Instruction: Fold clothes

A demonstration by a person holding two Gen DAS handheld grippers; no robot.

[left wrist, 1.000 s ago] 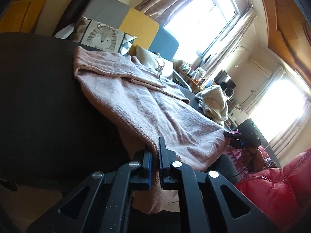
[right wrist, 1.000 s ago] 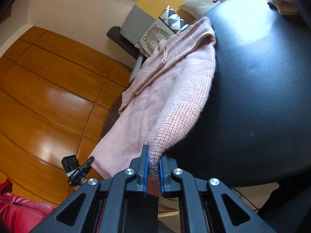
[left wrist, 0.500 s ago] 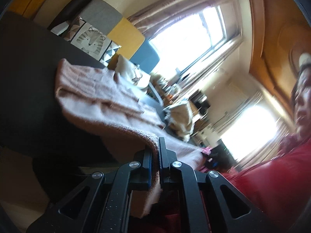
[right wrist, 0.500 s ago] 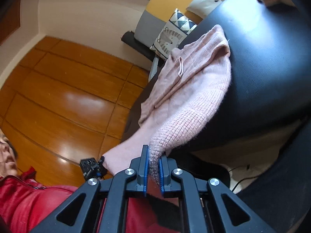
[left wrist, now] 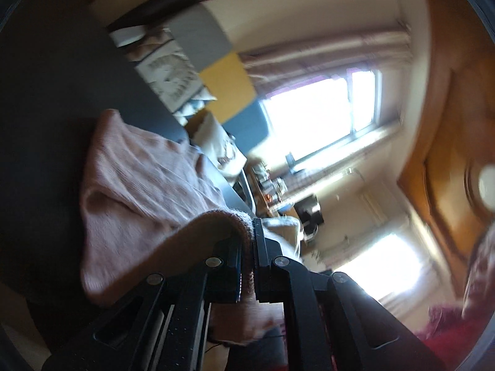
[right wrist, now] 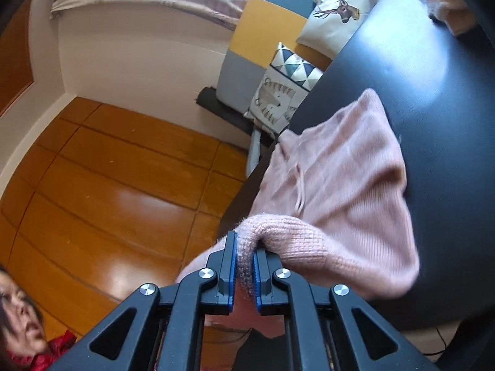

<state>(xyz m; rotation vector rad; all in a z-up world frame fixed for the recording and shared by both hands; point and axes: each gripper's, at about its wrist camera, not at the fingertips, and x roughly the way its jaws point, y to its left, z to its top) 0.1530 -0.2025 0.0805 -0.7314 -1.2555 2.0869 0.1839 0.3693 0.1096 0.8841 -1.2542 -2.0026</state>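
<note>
Both the left gripper [left wrist: 253, 247] and the right gripper [right wrist: 244, 266] clench the near hem of the pink sweater [right wrist: 346, 185]; its body stretches away toward the frame's upper right on the black table [right wrist: 433, 71].

Right gripper [right wrist: 244, 266] jaws tight on pink sweater [right wrist: 340, 191] over black table [right wrist: 427, 61].

A pale pink knitted sweater [right wrist: 346, 167] is lying on the black tabletop [right wrist: 427, 61]; beyond, a cushion [right wrist: 278, 99] is showing grey stripes and teal triangles.
</note>
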